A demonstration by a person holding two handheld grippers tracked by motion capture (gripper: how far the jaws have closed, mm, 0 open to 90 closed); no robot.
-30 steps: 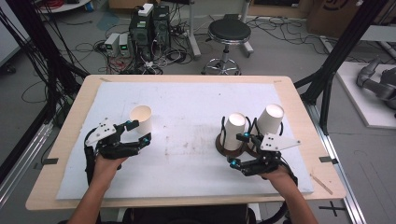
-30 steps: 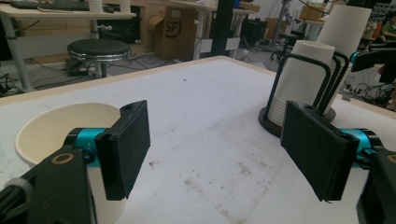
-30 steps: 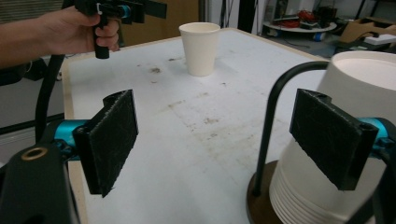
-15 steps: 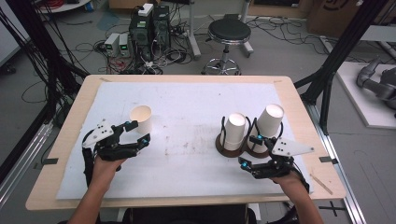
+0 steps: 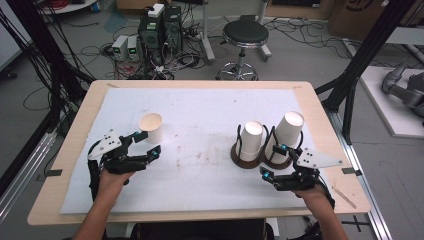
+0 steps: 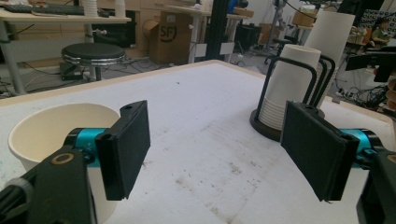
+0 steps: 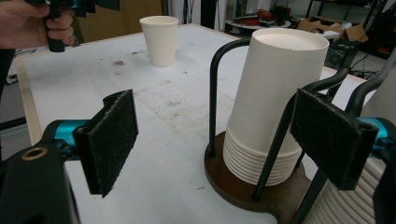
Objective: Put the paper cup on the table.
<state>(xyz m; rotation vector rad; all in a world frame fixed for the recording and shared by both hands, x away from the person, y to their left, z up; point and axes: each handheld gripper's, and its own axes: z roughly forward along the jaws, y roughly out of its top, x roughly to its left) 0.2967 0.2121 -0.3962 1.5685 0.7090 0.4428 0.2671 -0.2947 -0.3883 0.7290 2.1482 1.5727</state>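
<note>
High view: the single paper cup (image 5: 151,127) stands upright on the white mat (image 5: 200,110), well left of the two cup stacks (image 5: 251,142). The left gripper (image 5: 146,144) sits just beside that cup, jaws apart and empty. The right gripper (image 5: 274,161), near the stacks in their holder (image 7: 243,186), also has its jaws apart, gripping nothing.

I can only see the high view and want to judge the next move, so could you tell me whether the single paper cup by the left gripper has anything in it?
Observer: In the left gripper view the single paper cup looks empty inside, though its bottom is hidden.
Operator: Thank you. Is that cup between the left gripper's jaws?
Observer: No, the left gripper is open, and the cup sits beside and behind one jaw.
Operator: And what does the nearer stack by the right gripper look like?
Observer: The right gripper view shows an upside-down cup stack, many rims nested at its foot, in a black wire holder.
</note>
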